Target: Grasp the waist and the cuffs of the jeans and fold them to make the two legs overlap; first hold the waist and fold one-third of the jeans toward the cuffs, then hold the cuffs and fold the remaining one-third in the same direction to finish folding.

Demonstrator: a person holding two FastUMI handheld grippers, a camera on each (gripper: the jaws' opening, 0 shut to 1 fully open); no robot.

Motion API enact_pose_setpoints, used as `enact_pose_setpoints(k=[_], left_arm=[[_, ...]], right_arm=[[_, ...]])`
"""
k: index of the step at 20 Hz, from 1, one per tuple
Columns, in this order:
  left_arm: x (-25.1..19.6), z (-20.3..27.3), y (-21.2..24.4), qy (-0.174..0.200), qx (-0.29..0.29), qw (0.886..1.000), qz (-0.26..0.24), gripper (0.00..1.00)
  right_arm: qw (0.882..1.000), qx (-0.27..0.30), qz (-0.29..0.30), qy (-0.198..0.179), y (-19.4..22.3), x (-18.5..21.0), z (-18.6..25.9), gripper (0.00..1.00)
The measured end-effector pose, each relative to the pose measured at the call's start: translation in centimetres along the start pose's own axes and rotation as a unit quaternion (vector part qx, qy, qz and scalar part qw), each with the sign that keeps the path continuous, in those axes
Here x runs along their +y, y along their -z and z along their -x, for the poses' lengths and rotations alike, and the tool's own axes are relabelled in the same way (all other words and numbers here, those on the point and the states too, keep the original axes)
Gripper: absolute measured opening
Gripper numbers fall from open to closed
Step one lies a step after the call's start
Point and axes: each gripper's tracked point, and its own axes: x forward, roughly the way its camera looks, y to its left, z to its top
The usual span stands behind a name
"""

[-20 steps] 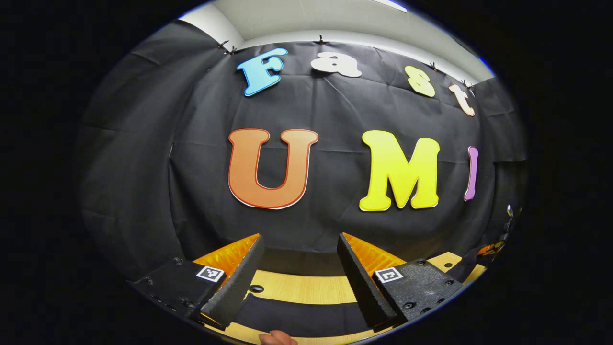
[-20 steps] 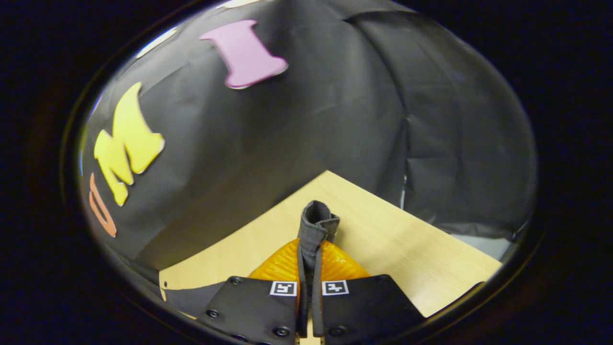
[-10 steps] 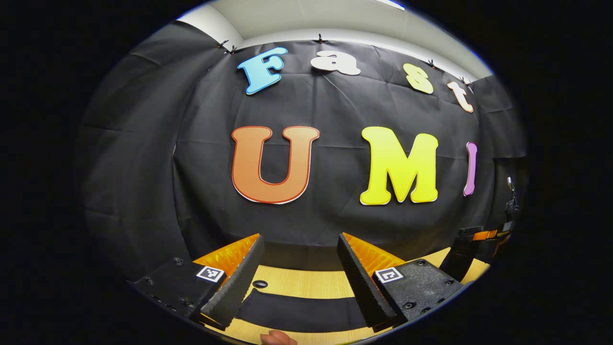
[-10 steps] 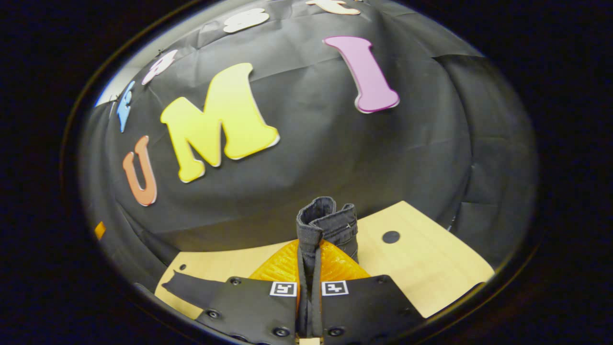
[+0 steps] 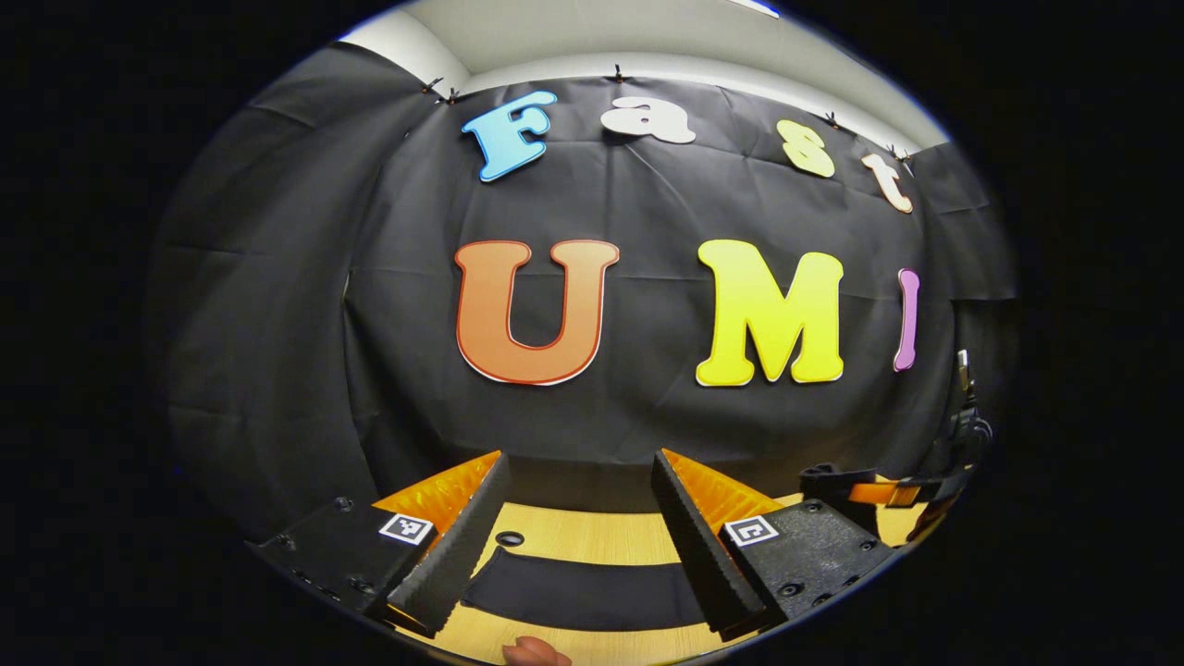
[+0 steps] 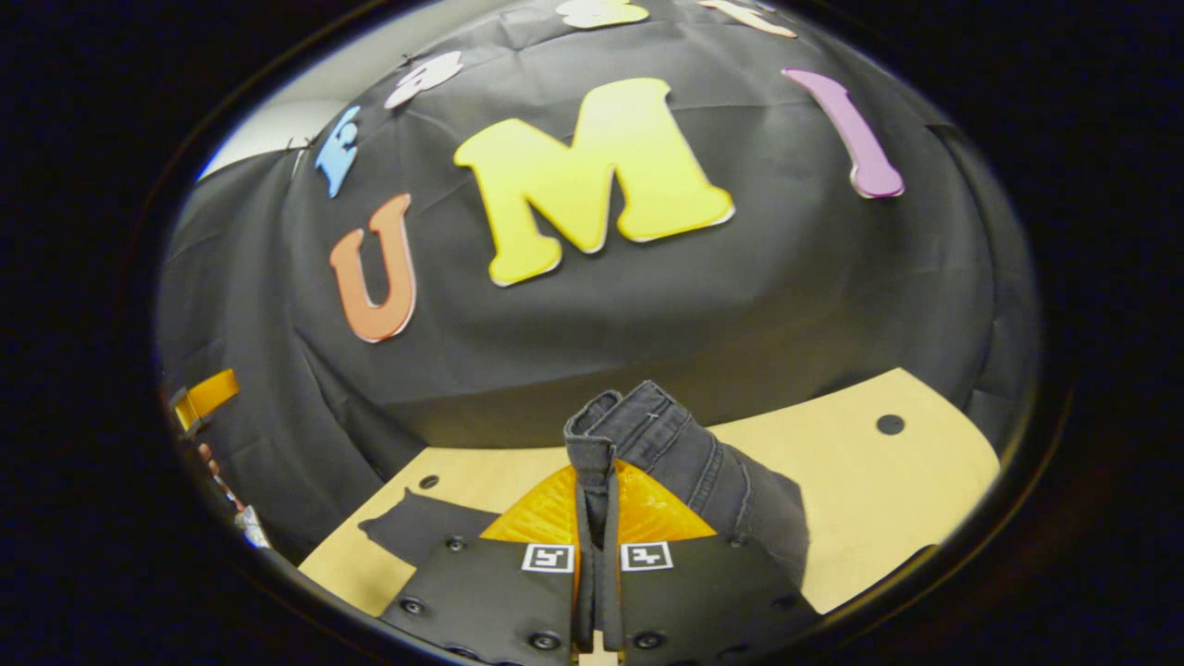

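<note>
Jeans (image 6: 680, 462) of dark denim are pinched between the two fingers of the right gripper (image 6: 598, 481), whose jaws are pressed together on a thick folded edge of the cloth; that edge stands up above the fingertips, and the rest of the fabric drops away to the right of the fingers and down toward the table (image 6: 879, 490). Whether the held edge is the waist or a cuff cannot be told. The table is a pale wood-grain board with small dark round holes in it, one near its far right corner and one near its left side. In the right gripper view a flat dark piece lies on the wood to the left of the fingers, and the other tool shows at the far left rim. The left gripper (image 5: 578, 495) has its fingers spread wide with nothing between them; it is held above the table (image 5: 592, 536), and in the gap a flat dark strip (image 5: 583, 599) lies across the wood just beside a round hole. A fingertip (image 5: 535, 652) shows at the bottom edge of that view. Black cloth (image 5: 277, 324) hangs as the booth's wall behind and beside the table, clipped along its top under a pale ceiling (image 5: 592, 37).
</note>
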Motion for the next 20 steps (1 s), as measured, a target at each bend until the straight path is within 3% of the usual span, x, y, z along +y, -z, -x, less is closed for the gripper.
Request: enact_pose_setpoints(k=[3,5,8,9,11,13,14,17,20], left_arm=[[0.7,0.8,0.0,-0.007,-0.001,1.000,0.002,0.98],[1.3,1.4,0.1,-0.014,-0.003,1.000,0.005,0.99],[2.5,2.2,0.3,-0.024,-0.003,1.000,0.009,0.98],[2.9,2.5,0.4,-0.029,-0.003,1.000,0.012,0.98],[3.6,3.1,0.5,-0.036,-0.001,0.999,0.016,0.99],[4.4,3.5,0.8,-0.042,0.001,0.999,0.017,0.99],[4.8,3.6,0.8,-0.046,0.001,0.999,0.014,0.99],[5.8,4.2,0.9,-0.054,0.002,0.999,0.009,0.99],[6.8,4.7,1.2,-0.063,0.005,0.998,0.004,0.99]], right_arm=[[0.999,0.033,0.011,-0.025,4.2,4.2,-2.4,0.00],[0.998,0.057,0.025,-0.030,7.3,6.0,-3.8,0.04],[0.996,0.077,0.036,-0.021,10.4,7.0,-5.1,0.00],[0.996,0.082,0.039,-0.019,11.4,7.3,-5.3,0.04],[0.994,0.094,0.054,-0.015,13.2,7.4,-5.8,0.00],[0.992,0.102,0.069,-0.009,15.1,7.9,-6.3,0.04],[0.992,0.107,0.070,-0.005,16.2,8.1,-6.5,0.00],[0.985,0.162,0.060,-0.023,21.0,9.1,-6.4,0.16],[0.982,0.155,0.103,-0.034,22.0,10.6,-6.8,0.82]])
